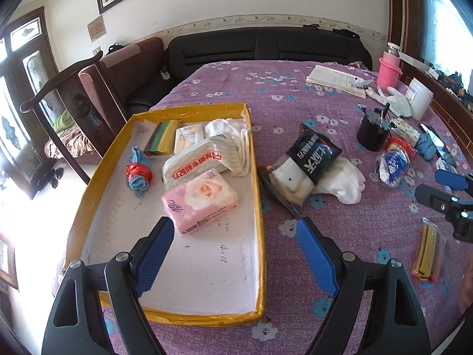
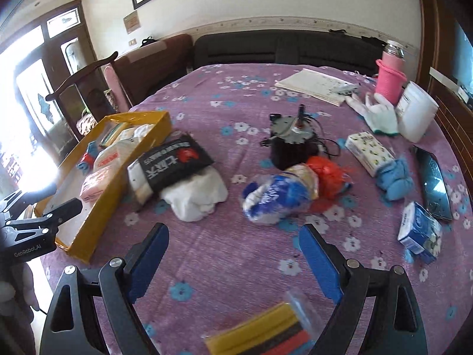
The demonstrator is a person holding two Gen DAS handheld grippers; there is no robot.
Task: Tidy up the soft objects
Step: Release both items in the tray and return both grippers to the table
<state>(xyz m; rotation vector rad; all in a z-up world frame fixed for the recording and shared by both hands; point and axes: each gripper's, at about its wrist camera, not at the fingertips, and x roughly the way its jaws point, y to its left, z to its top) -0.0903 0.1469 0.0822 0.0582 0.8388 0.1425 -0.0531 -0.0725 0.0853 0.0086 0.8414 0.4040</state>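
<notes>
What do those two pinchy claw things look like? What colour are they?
Both look alike. The left gripper and the right gripper each have black, wedge-shaped plastic frames with silver round bolts at the joints. The fingers are covered in bright blue pads with a bumpy, dotted texture. Seen from the right wrist camera, the left gripper's black body carries small white lettering reading GenRobot.AI. No cables or sleeves are clearly visible.

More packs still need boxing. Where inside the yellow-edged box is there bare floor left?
The near half of the yellow-edged box is bare, between the pink tissue pack and its near wall. The far half is crowded with packs and white cloths.
</notes>
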